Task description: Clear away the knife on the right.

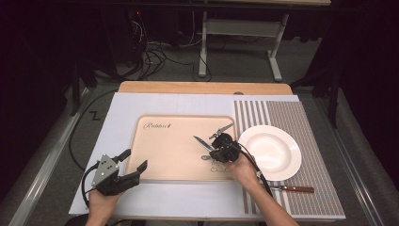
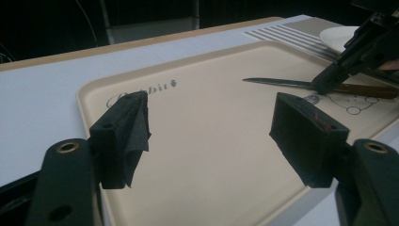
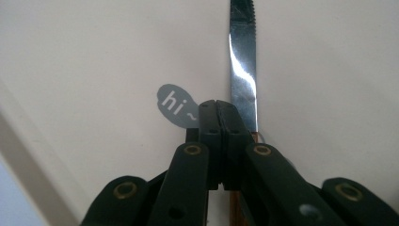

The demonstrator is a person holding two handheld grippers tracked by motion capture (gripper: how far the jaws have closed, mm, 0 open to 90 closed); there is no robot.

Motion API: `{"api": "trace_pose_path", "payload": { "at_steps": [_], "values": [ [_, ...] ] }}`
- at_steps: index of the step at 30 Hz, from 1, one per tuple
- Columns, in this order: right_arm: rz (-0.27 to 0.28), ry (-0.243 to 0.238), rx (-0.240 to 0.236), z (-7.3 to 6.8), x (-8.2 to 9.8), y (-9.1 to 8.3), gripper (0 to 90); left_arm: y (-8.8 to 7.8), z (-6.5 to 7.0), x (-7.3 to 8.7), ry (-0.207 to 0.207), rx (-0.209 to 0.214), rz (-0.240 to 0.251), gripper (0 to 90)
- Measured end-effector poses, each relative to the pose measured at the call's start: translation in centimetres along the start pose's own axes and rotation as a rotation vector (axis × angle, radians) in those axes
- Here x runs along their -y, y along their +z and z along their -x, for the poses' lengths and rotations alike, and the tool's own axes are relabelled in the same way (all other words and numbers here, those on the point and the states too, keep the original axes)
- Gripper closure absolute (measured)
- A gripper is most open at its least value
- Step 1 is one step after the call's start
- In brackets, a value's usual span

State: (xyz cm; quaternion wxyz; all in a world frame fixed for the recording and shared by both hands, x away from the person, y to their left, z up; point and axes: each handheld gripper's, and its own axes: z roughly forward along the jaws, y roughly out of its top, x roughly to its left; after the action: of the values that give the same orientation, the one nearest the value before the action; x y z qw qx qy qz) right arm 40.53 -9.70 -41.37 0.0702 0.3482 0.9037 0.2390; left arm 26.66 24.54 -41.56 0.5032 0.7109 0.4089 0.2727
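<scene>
- The right gripper [image 3: 219, 106] is seen with its two black jaws brought fully together, the pads meeting face to face, above the knife [image 3: 243, 70] on the tray.
- In the right gripper view the closed jaws are seen beside and over the knife where blade meets wooden handle; whether the knife is actually pinched cannot be told.
- In the left gripper view the tip of the right gripper [image 2: 329, 80] is seen resting at the same blade-to-handle joint of the knife [image 2: 282, 83].
- The left gripper [image 1: 133, 163] is held with its jaws wide apart and nothing between them, at the near left corner of the tray, well apart from the knife.
- The knife [image 1: 201, 142] is laid flat on the beige tray [image 1: 164, 150], at its right part, beside a printed "hi" bubble [image 3: 175, 104].
- A white plate [image 1: 270, 151] is set on a striped placemat [image 1: 306, 122] just right of the tray.
- A second knife [image 1: 294, 189] with a wooden handle is laid on the placemat, near the table's front edge.
</scene>
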Motion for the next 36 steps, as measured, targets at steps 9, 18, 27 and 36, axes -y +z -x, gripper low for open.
{"api": "trace_pose_path", "payload": {
  "at_steps": [9,18,27,36],
  "values": [
    [0.009,0.022,0.016,1.0,0.0,0.0,90.0,0.1,-0.1,0.0,-0.006,-0.001,0.000,29.0],
    [0.016,0.049,0.033,1.8,0.1,-0.1,90.0,-0.1,-0.1,0.0,-0.010,-0.006,0.005,29.0],
    [0.008,0.072,0.054,2.8,0.3,-0.3,90.0,0.0,-0.1,0.0,-0.011,-0.008,0.001,29.0],
    [0.012,0.094,0.062,3.5,0.5,-0.4,90.0,0.0,-0.1,0.0,-0.011,-0.005,0.001,29.1]
  ]
}}
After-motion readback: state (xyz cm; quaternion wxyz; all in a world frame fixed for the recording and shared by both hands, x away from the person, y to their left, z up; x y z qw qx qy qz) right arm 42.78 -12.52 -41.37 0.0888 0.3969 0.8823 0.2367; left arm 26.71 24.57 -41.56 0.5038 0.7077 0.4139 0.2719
